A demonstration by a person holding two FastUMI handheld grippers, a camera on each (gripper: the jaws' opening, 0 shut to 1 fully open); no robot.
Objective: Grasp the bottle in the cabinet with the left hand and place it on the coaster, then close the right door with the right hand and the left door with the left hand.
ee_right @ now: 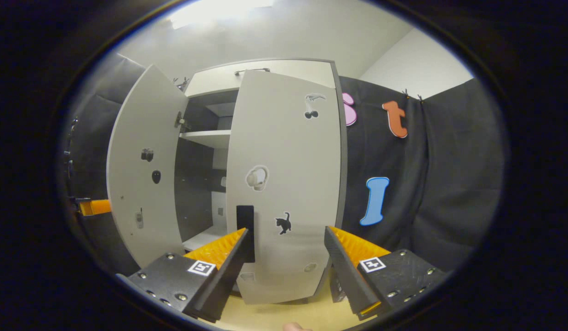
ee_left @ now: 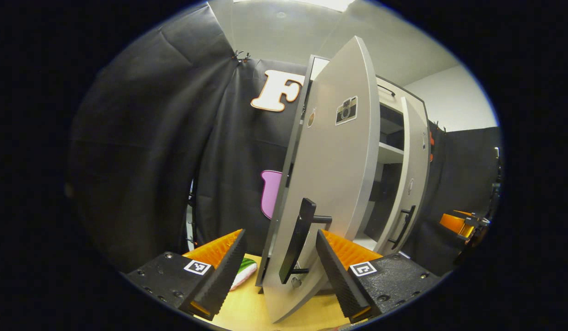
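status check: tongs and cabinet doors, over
Left tongs open, straddling left door handle. Right tongs open at right door. Both doors ajar. Nothing blocking.

A staged recording booth is shown rather than a real home. A grey cabinet (ee_right: 265, 184) with sticker-dotted doors is set on a pale wooden table (ee_right: 284, 312). Behind the cabinet and to both its sides, black cloth (ee_right: 440, 184) is clipped up as walls, with a plain white ceiling (ee_right: 275, 32) seen above it.
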